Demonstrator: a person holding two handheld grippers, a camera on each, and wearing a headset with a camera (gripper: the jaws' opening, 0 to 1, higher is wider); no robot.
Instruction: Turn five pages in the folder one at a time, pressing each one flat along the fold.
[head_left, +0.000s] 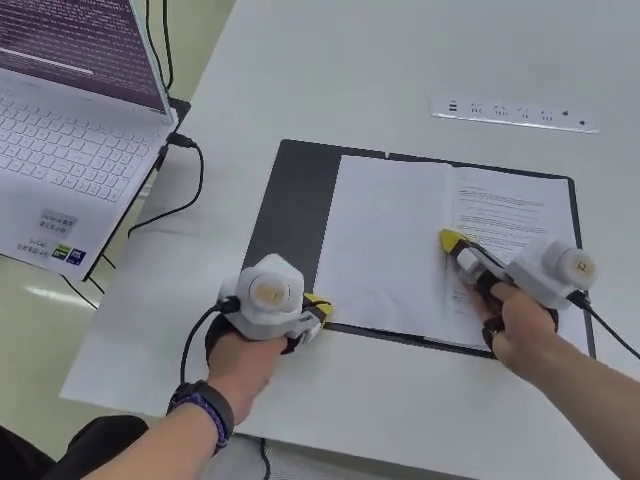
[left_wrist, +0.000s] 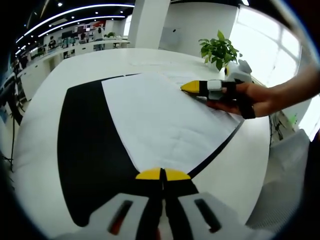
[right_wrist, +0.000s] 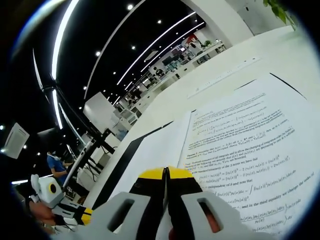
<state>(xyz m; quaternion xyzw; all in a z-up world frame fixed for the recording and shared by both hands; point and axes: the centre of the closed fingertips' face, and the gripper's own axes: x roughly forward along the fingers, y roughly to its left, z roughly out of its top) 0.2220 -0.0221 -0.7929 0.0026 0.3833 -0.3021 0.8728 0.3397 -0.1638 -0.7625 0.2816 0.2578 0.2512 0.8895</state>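
While the left gripper, fingers closed and empty, rests at the near edge of the open black folder, the right gripper, fingers likewise closed, seems to press a turned blank white page along that folder's fold; how many turns remain cannot be told.

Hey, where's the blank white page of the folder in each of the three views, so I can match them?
Head view: blank page mid-picture, left of the fold.
Left gripper view: blank page in the middle, its near corner at the left tongs.
Right gripper view: blank page a pale wedge left of the printed page, above the right tongs.
Shared landmark: the yellow tip of the right tongs, resting at that page's fold edge.
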